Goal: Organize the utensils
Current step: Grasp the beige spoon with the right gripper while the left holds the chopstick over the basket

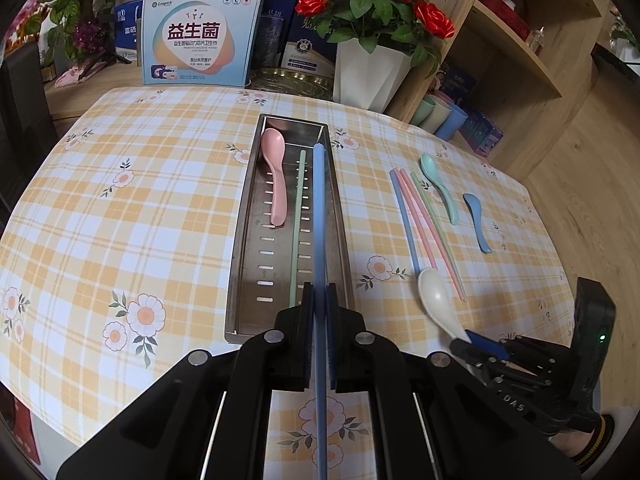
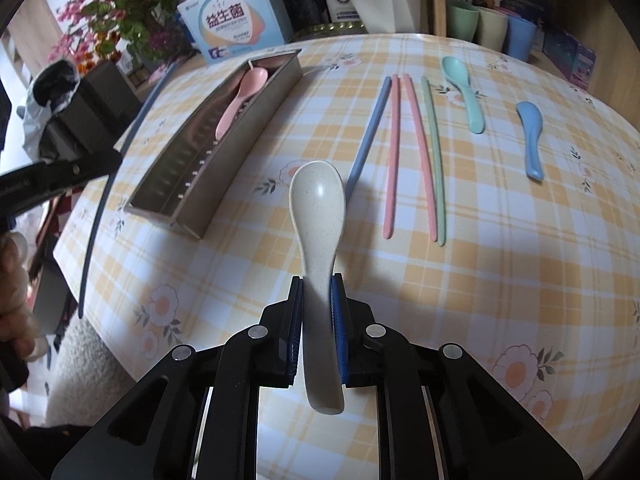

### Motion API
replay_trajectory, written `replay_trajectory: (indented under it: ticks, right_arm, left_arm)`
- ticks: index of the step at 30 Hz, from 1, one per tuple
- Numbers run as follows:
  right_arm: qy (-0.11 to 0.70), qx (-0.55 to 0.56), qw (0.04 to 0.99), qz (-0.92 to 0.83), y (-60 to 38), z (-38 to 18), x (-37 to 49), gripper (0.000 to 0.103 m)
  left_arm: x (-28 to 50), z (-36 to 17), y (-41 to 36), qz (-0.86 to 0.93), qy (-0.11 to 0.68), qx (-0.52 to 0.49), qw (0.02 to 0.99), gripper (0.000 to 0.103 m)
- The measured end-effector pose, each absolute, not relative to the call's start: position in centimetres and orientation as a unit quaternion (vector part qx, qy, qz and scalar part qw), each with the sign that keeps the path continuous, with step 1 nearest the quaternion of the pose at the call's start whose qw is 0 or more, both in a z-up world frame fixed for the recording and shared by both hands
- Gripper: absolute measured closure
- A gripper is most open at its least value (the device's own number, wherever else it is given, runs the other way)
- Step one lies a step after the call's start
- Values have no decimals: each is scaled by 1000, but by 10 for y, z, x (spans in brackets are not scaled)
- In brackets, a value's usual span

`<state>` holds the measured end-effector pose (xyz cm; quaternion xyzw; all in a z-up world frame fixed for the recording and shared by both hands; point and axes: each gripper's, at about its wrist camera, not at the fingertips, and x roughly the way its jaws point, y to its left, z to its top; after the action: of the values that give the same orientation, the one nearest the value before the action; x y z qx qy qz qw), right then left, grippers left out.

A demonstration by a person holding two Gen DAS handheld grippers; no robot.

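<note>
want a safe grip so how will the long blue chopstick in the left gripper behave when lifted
The long blue plastic chopstick looks stiff: it stays straight beyond the left gripper. It is probably light, being so thin. Held near one end, it may pivot between the pads, and its smooth surface could slip.

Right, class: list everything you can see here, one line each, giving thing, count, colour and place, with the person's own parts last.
Tray: one, steel, mid-table.
Pink spoon: one, in the tray.
Green chopstick: one, in the tray.
Blue chopstick: one, held over the tray.
White spoon: one, held above the cloth.
Loose chopsticks: four, one blue, two pink, one green, on the cloth right of the tray.
Mint spoon: one, right of those chopsticks.
Blue spoon: one, furthest right.
Cups: three, green, pale green and blue, on the shelf.
Roses: red, in a white pot behind the table.
Box: one, light blue, behind the table.
Left tongs: shut on the blue chopstick.
Right tongs: shut on the white spoon.
</note>
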<state>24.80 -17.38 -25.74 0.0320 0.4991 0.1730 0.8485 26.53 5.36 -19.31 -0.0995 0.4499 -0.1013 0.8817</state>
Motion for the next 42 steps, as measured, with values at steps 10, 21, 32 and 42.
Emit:
replay_trajectory:
  ticks: [10,21,32,42]
  right_arm:
    - [483,62,859,159,-193,-251,249,89]
    - [469,102,868,131,-220,-246,260,89]
    - [452,122,878,103,-249,-238,272,89]
    - [450,135,880,69,-275,-240,276,89]
  left_arm:
    - [270,-193,49,-98,454,-89,881,97]
    - [288,-190,51,-94,462,-85,878,97]
    - [355,-190,53,-96,468,-79,875,97]
    - [409,-222,39,-98,496,-53,861,97]
